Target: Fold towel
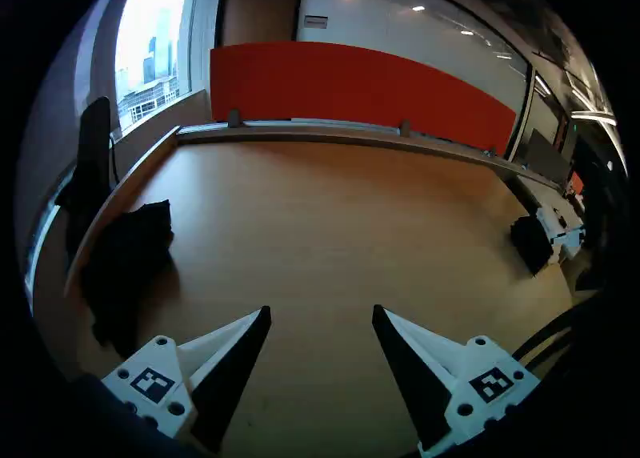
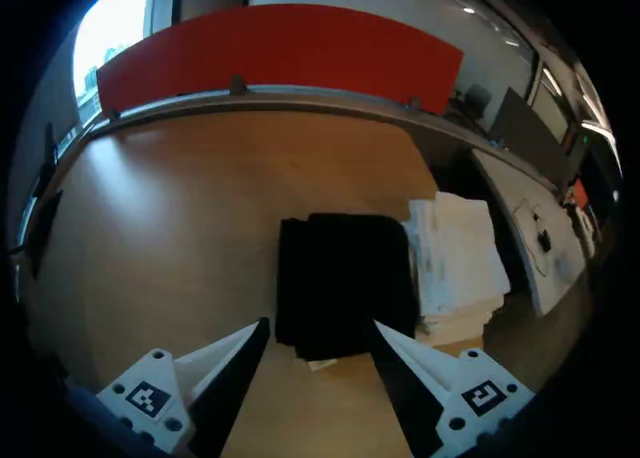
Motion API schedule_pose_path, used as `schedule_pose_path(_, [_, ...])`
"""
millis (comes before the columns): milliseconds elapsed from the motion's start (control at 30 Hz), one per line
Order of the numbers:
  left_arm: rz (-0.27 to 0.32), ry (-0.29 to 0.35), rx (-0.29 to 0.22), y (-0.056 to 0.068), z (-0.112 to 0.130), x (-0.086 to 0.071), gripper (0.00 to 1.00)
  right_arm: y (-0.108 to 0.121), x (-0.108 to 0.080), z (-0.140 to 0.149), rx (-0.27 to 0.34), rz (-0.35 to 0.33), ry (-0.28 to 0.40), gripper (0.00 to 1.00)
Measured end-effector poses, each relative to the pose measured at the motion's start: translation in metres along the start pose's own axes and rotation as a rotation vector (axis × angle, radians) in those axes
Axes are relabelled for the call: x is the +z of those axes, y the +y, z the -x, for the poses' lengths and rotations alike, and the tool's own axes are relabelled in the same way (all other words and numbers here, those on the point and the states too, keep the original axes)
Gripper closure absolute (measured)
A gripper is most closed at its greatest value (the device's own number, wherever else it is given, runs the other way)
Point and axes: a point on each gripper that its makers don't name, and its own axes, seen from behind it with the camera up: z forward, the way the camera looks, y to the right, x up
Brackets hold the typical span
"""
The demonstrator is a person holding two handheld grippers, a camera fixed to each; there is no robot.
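Two empty claws, one folded black towel

Both the left claw [image 1: 321,309] and the right claw [image 2: 320,323] were wide open and held nothing. The folded black towel [image 2: 340,274] lay on the wooden surface [image 2: 160,218] just beyond the right claw's tips, beside a stack of white towels [image 2: 456,258]. Its long axis ran near to far, with a short edge facing the claw. A crumpled dark cloth [image 1: 128,258] sat far left. It was probably next, and would want gripping by two corners before being spread flat.
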Motion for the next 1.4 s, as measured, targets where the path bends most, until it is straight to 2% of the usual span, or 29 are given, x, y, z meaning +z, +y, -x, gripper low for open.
schedule_pose_path(367, [0.004, 0.027, -0.011, -0.009, -0.011, 0.002, 0.06, -0.077, -0.028, -0.047, 0.019, -0.095, 0.171, 0.1])
schedule_pose_path(567, [0.016, 0.05, -0.026, -0.01, -0.021, 0.005, 0.06, -0.108, -0.04, -0.071, 0.025, -0.13, 0.256, 0.1])
schedule_pose_path(1067, [0.013, 0.133, -0.036, -0.015, -0.063, 0.019, 0.06, -0.16, -0.07, -0.121, 0.031, -0.177, 0.461, 0.1])
schedule_pose_path(1267, [0.013, 0.199, -0.035, -0.013, -0.088, 0.024, 0.06, -0.171, -0.083, -0.146, 0.056, -0.185, 0.558, 0.1])
schedule_pose_path(1400, [0.016, 0.267, -0.027, -0.011, -0.107, 0.025, 0.06, -0.174, -0.089, -0.157, 0.068, -0.181, 0.61, 0.1])
